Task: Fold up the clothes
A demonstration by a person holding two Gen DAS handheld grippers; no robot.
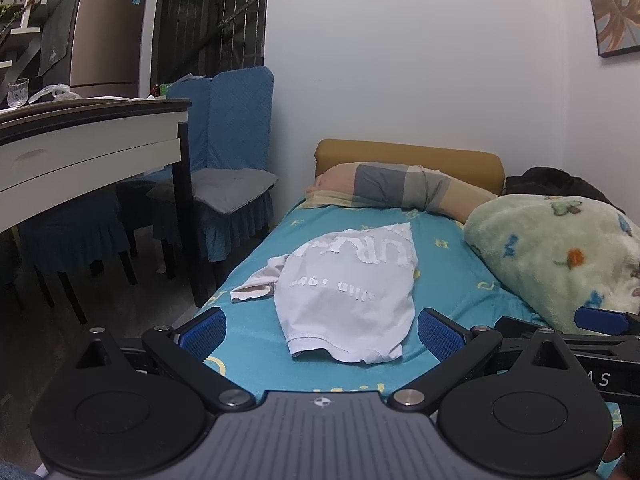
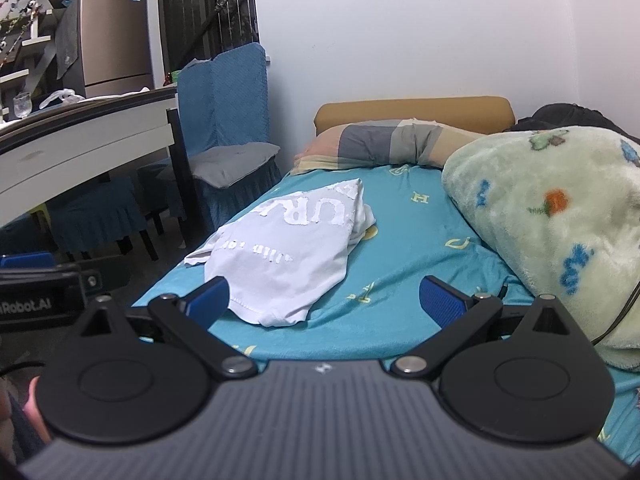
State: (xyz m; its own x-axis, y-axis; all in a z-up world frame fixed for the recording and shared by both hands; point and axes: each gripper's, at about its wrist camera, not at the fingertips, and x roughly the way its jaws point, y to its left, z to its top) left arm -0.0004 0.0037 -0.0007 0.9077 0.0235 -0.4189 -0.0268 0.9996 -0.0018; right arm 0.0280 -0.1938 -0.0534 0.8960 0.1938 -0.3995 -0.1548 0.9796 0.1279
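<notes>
A white T-shirt (image 1: pixel 348 288) with pale printed letters lies crumpled on the teal bed sheet (image 1: pixel 448 264), one sleeve sticking out to its left. My left gripper (image 1: pixel 320 332) is open and empty, its blue pads on either side of the shirt's near hem, slightly short of it. In the right wrist view the T-shirt (image 2: pixel 288 248) lies ahead and to the left. My right gripper (image 2: pixel 326 300) is open and empty, its left pad close to the shirt's hem. The right gripper's body shows at the right edge of the left wrist view (image 1: pixel 600 320).
A fluffy pale-green blanket (image 2: pixel 552 216) is heaped on the bed's right side. A checked pillow (image 1: pixel 400 190) lies at the tan headboard (image 1: pixel 408 156). Left of the bed stand blue-covered chairs (image 1: pixel 228 168) and a white table (image 1: pixel 80 140) with a glass (image 1: pixel 18 92).
</notes>
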